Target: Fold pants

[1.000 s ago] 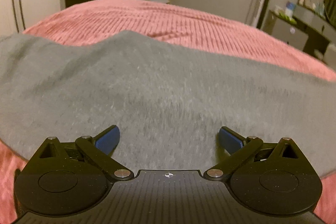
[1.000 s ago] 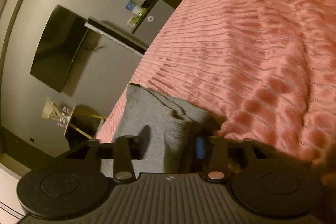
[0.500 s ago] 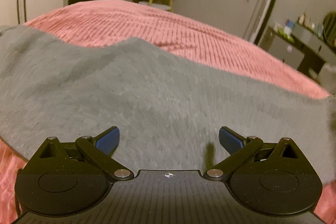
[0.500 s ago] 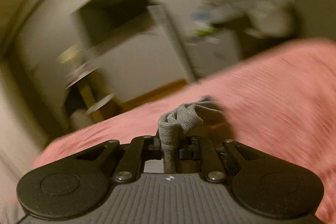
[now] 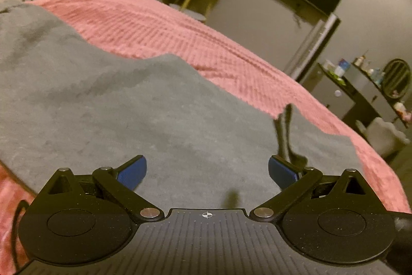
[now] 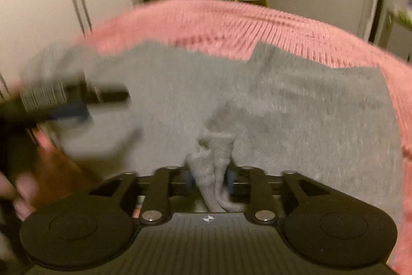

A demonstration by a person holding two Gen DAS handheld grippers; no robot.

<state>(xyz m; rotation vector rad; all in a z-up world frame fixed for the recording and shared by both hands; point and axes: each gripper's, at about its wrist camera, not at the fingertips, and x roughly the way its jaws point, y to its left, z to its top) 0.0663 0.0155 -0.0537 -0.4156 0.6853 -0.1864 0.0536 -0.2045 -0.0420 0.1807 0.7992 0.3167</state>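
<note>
No text, label, brand or number can be read in either view; the bottles on the far shelf [image 5: 342,67] are too small and blurred to make out any print.

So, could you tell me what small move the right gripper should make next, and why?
Probably finish letting go and back away: the right gripper is opening with the ribbed cuff between its fingers, and that cuff already lies over the grey pants on the pink bedspread.
</note>
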